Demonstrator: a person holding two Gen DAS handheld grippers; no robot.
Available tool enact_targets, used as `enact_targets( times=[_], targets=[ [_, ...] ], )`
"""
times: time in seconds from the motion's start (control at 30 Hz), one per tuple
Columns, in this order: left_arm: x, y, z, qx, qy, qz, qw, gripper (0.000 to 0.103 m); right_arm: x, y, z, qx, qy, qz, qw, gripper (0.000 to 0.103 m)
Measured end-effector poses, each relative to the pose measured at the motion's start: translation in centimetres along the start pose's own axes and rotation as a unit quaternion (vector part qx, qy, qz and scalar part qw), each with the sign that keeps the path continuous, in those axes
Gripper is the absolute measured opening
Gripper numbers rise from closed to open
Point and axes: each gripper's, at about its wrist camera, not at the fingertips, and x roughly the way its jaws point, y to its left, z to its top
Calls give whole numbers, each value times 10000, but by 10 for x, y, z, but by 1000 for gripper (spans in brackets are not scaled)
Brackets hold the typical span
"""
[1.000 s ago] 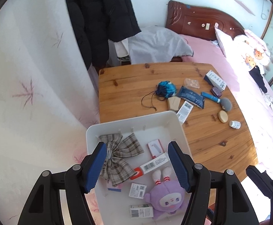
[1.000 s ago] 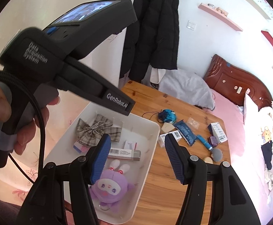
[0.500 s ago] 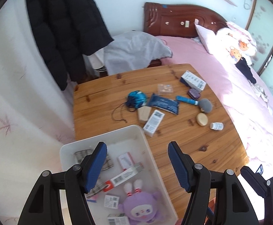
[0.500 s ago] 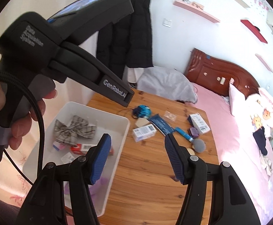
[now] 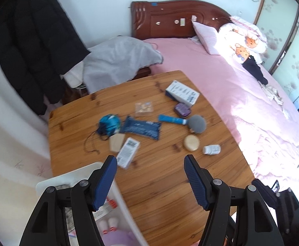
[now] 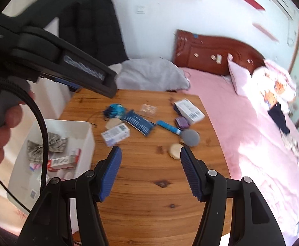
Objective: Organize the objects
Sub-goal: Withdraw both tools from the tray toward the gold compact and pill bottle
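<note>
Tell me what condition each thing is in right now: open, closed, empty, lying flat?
left gripper: open, empty
right gripper: open, empty
white bin: partly filled
white bottle: lying on its side, capped
round compact: closed
blue pouch: lying flat

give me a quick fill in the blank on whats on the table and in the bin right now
1. Both tools, left tool and right tool, are ____ and hold nothing.
2. The plaid bow lies inside the white ____.
3. The blue tube lies on the wooden ____.
4. The bed cover is ____.

Missing words: open; bin; table; pink
</note>
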Motion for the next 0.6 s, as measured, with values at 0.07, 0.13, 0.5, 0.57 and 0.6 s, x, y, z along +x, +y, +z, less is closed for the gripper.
enact_targets(
  times=[0.07, 0.13, 0.5, 0.57, 0.6],
  targets=[
    [6, -10, 6, 55, 15, -25, 10000, 69, 6, -15, -3, 149, 77, -28, 9999, 64],
    [13, -19, 12, 99, 47, -30, 9999, 69, 13, -29, -6, 268, 157, -87, 9995, 64],
    [75, -64, 35, 159, 528, -129, 9984, 69, 51, -83, -30, 675, 559, -284, 9958, 64],
    [92, -71, 38, 158, 681, -163, 9974, 69, 59, -91, -36, 745, 637, -286, 9948, 64],
    [99, -74, 39, 157, 739, -178, 9970, 69, 62, -95, -38, 761, 665, -292, 9945, 64]
  ],
)
